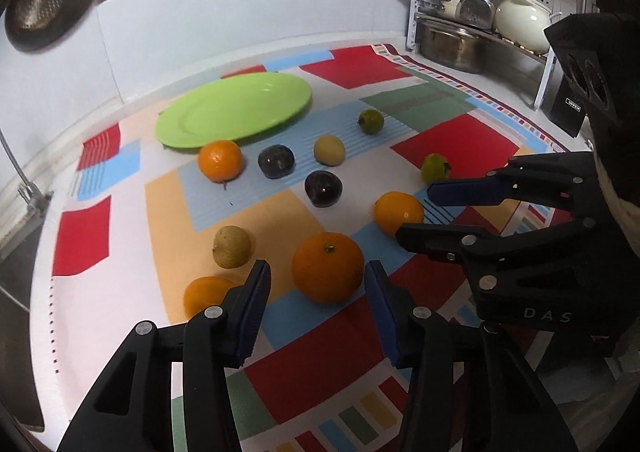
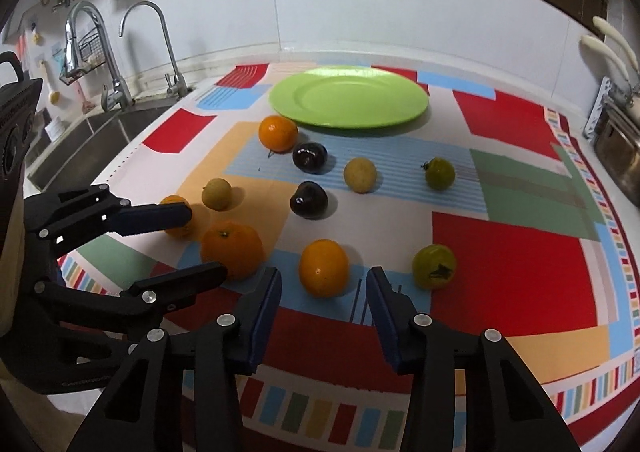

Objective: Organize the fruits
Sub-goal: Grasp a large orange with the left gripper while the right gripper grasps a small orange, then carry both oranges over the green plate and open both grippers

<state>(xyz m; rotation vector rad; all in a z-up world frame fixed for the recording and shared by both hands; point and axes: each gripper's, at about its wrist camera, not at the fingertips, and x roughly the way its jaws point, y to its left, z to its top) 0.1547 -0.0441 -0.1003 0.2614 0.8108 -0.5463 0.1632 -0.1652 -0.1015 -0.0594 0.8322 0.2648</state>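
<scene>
A green plate (image 1: pixel 234 107) (image 2: pixel 348 96) lies empty at the back of the patterned cloth. Several fruits lie loose in front of it: oranges, two dark plums (image 1: pixel 323 188), two tan kiwis (image 1: pixel 329 149) and two green fruits (image 1: pixel 371 121). My left gripper (image 1: pixel 316 292) is open, its jaws either side of a large orange (image 1: pixel 327 268) (image 2: pixel 233 250). My right gripper (image 2: pixel 323 302) is open just short of a smaller orange (image 2: pixel 324 267) (image 1: pixel 398 211). Each gripper shows in the other's view, the right (image 1: pixel 416 207) and the left (image 2: pixel 208 242).
A sink with two taps (image 2: pixel 100 51) lies left of the cloth. A rack with pots and a white kettle (image 1: pixel 480 31) stands at the back right. A black box (image 1: pixel 570 111) stands beside the rack. A white wall panel runs behind the plate.
</scene>
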